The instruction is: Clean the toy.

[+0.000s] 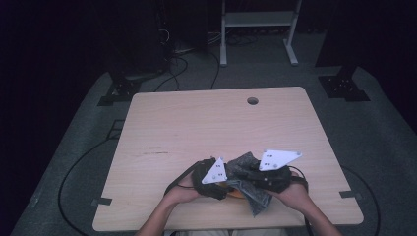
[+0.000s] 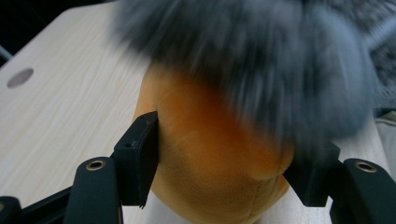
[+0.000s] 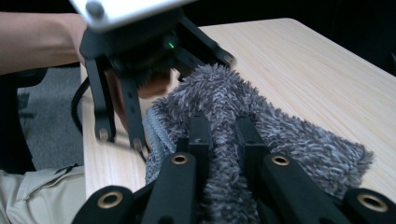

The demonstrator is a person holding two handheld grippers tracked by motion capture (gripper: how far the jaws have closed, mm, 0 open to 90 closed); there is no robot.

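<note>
The grey shaggy cloth (image 2: pixel 261 60) is motion-blurred in the left gripper view, hiding the top of the orange plush toy (image 2: pixel 210 158).

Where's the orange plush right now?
In the left gripper view the orange plush sits on the table, clamped in the left tool, with the grey shaggy cloth draped over its top.

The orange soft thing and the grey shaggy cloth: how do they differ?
The orange soft thing is smooth and rounded; the grey shaggy cloth is flat with long fuzzy fibres. The left gripper has its jaws on the orange thing's sides, while the right gripper pinches a fold of the cloth. Both are soft and sit at the table's near edge.
</note>
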